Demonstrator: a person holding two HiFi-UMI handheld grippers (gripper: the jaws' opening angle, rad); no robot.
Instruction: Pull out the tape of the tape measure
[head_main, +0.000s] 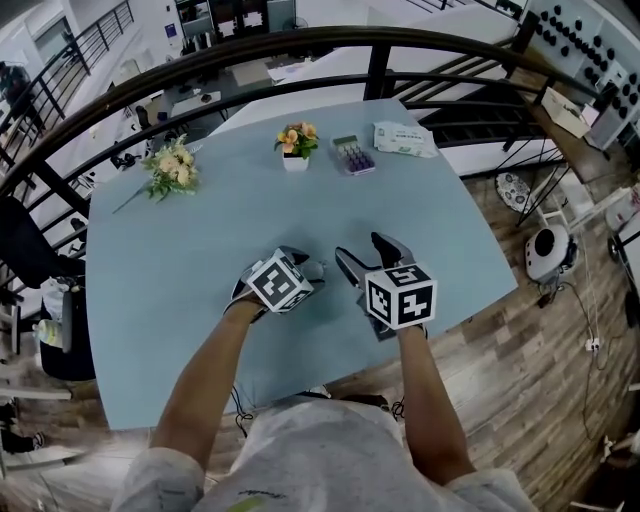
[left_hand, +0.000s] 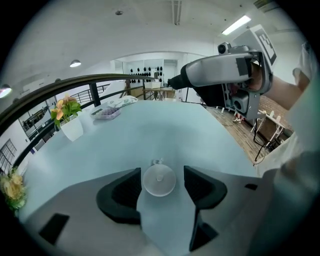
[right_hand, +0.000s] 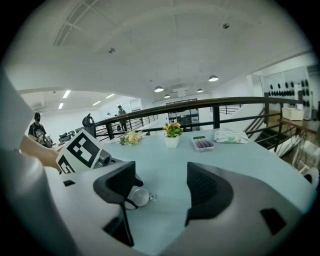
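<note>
Tape measure (left_hand: 159, 180), a small round white disc, lies on the table's (head_main: 200, 230) smooth pale-blue top near the near edge, between my left tongs' (left_hand: 161, 173) spread ribbed black pads, touching neither. Right tongs (right_hand: 160, 172) gape too, empty, just beside. Dark curved railing (head_main: 300, 45) runs beyond the far edge; plank floor (head_main: 540, 340) below.

Small round white tape measure (left_hand: 159, 180), lying flat

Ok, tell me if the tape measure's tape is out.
Retracted: the tape measure lies flat on the table, only its end tab showing, between the open left gripper.
</note>
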